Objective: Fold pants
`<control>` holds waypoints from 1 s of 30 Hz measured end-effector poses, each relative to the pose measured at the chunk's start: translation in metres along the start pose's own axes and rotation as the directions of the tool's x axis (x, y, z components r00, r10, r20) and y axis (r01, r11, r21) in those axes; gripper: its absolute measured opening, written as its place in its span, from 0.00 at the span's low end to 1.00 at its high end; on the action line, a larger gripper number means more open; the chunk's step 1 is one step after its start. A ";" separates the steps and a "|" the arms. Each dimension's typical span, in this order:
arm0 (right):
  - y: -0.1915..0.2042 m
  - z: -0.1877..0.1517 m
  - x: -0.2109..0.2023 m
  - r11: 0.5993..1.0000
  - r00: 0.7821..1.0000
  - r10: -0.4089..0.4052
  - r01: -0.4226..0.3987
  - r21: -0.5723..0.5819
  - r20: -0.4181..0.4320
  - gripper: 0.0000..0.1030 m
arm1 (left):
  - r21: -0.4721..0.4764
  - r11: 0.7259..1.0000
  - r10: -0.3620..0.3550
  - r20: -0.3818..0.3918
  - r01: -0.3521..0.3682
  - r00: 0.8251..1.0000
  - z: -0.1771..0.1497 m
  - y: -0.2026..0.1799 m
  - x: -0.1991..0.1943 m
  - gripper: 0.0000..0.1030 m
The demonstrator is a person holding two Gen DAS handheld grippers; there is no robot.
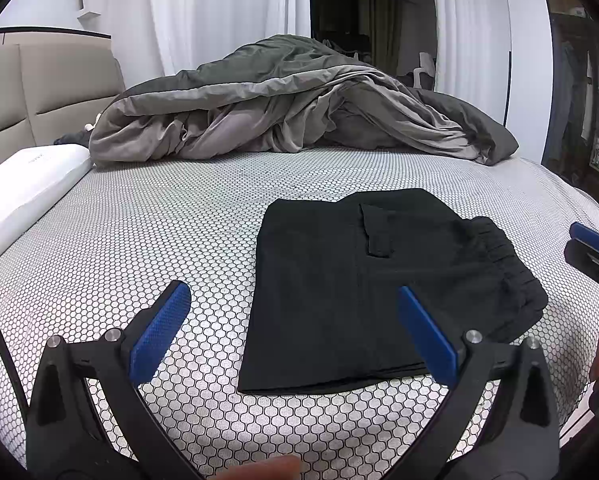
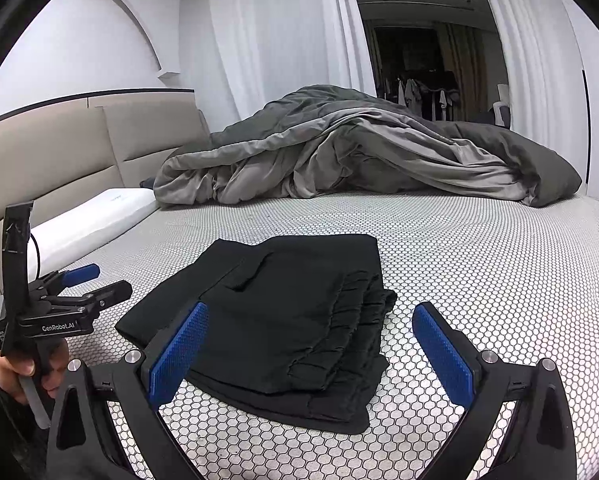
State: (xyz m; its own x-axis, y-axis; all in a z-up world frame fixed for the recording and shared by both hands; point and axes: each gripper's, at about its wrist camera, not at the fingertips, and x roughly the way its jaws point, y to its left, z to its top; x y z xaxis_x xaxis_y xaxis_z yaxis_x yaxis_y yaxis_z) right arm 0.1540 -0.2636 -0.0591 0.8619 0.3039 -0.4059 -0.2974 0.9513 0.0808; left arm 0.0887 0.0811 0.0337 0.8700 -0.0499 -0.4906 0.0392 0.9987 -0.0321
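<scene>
Black pants [image 1: 379, 288] lie folded into a compact rectangle on the honeycomb-patterned bed sheet [image 1: 139, 240], with the elastic waistband on the right side and a pocket flap on top. My left gripper [image 1: 291, 294] hovers open just in front of the pants' left edge, nothing between its blue pads. In the right wrist view the folded pants [image 2: 283, 320] show stacked layers. My right gripper [image 2: 310, 309] stands open above their near end, holding nothing. The left gripper [image 2: 99, 282] appears at the left, held by a hand [image 2: 7, 364]. The right gripper [image 1: 591, 248] shows at the right edge.
A crumpled grey duvet [image 1: 299, 112] is piled across the far side of the bed. A white pillow [image 1: 23, 192] lies at the left by the beige headboard [image 2: 59, 152]. White curtains [image 2: 279, 40] hang behind. The bed's edge [image 1: 579, 420] runs at the near right.
</scene>
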 end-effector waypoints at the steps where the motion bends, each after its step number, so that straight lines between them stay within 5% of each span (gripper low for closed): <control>1: 0.000 0.000 0.000 1.000 1.000 0.002 -0.002 -0.001 -0.001 1.00 | 0.001 1.000 -0.001 0.001 0.001 1.000 0.001 0.001 0.000 0.99; 30: -0.003 -0.003 0.000 1.000 1.000 0.002 -0.002 -0.008 -0.007 1.00 | 0.003 1.000 -0.008 0.003 0.008 1.000 0.003 0.002 0.002 0.99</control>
State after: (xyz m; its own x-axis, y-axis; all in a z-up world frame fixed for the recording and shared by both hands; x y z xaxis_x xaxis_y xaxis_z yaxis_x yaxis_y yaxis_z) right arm 0.1539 -0.2662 -0.0624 0.8582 0.3055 -0.4125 -0.3023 0.9503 0.0748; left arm 0.0921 0.0835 0.0350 0.8709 -0.0580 -0.4880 0.0480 0.9983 -0.0332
